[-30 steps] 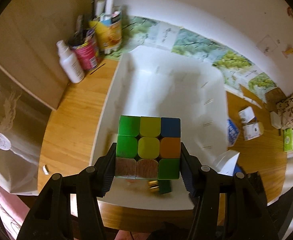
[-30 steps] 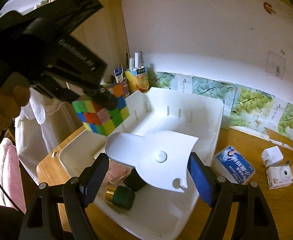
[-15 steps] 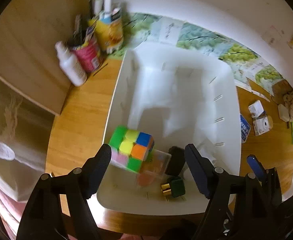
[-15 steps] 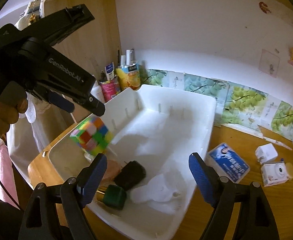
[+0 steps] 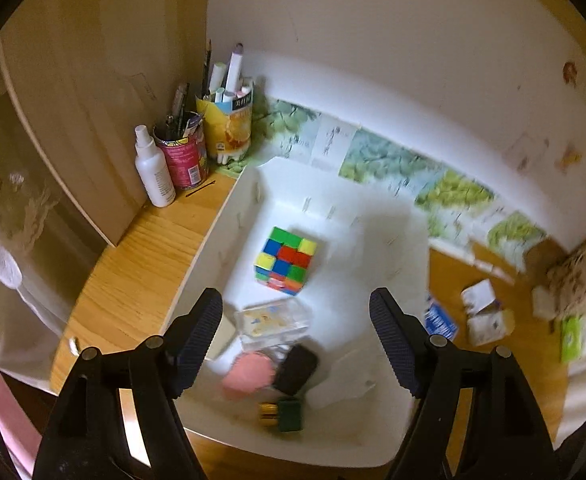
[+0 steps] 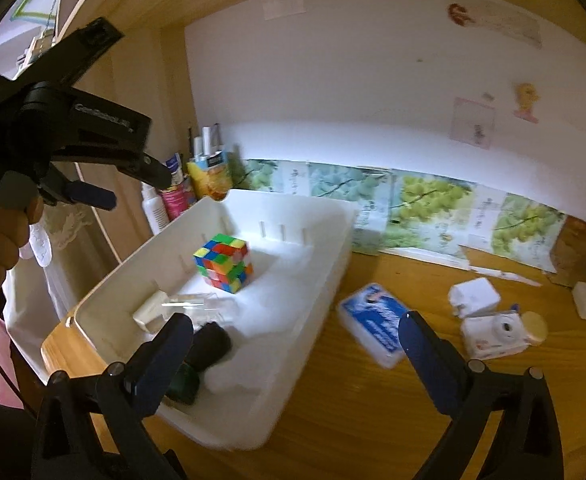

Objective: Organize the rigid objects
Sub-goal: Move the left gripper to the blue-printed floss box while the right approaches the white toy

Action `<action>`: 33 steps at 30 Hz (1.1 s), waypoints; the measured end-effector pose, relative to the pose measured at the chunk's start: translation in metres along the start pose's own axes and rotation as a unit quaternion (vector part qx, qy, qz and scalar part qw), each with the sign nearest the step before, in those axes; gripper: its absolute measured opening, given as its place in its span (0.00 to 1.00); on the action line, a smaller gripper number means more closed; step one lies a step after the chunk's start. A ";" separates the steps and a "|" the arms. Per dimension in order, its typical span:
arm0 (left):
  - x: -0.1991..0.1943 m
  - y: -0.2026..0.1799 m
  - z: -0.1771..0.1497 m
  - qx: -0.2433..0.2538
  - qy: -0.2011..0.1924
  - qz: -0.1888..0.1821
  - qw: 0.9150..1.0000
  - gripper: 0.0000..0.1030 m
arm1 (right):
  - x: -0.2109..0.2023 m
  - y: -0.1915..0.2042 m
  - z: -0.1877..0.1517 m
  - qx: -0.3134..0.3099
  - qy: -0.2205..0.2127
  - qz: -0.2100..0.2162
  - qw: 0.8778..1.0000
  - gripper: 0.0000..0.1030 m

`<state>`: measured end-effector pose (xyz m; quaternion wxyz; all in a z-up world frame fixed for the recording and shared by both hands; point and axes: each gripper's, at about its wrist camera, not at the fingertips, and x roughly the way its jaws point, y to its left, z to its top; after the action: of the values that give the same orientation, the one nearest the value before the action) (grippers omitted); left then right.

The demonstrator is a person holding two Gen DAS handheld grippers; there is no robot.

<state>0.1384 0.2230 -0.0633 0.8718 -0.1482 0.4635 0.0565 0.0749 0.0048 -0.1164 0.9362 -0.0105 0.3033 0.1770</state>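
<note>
On the wooden bench [image 6: 373,408] the white bin [image 6: 317,280] holds the puzzle cube [image 5: 287,260], resting square on its floor, no long axis, one corner toward the left claw [image 5: 295,340]. It looks light, stiff, slick-faced; take opposite flat faces. Left claw released, empty; right claw [image 6: 293,356] has just been opening, nothing between.

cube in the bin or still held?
In. The multicoloured puzzle cube rests on the floor of the white plastic bin, clear of both grippers; the left gripper stands open above it, nothing between its fingers.
</note>
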 end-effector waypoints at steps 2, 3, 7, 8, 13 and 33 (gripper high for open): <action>-0.004 -0.008 -0.006 -0.005 -0.009 -0.002 1.000 0.77 | -0.009 -0.011 -0.002 0.001 -0.005 -0.007 1.000 1.00; -0.005 -0.013 -0.009 -0.001 -0.011 -0.002 1.000 0.77 | -0.013 -0.017 -0.003 0.001 -0.008 -0.009 1.000 1.00; -0.007 -0.031 -0.023 -0.012 -0.012 0.002 1.000 0.77 | -0.029 -0.041 -0.005 -0.001 -0.022 -0.028 0.999 1.00; -0.007 -0.035 -0.026 -0.015 -0.012 0.003 1.000 0.77 | -0.032 -0.047 -0.006 -0.003 -0.025 -0.033 0.999 1.00; -0.005 -0.064 -0.047 -0.024 -0.002 -0.002 1.000 0.77 | -0.045 -0.080 -0.010 -0.007 -0.026 -0.059 0.998 1.00; 0.081 -0.183 -0.088 -0.046 0.112 0.033 0.992 0.77 | 0.006 -0.202 -0.030 0.011 0.052 -0.029 0.998 1.00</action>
<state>0.1578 0.0183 -0.1387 0.8045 -0.1782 0.5595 0.0894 0.1306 -0.1859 -0.1625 0.9240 -0.0177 0.3530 0.1458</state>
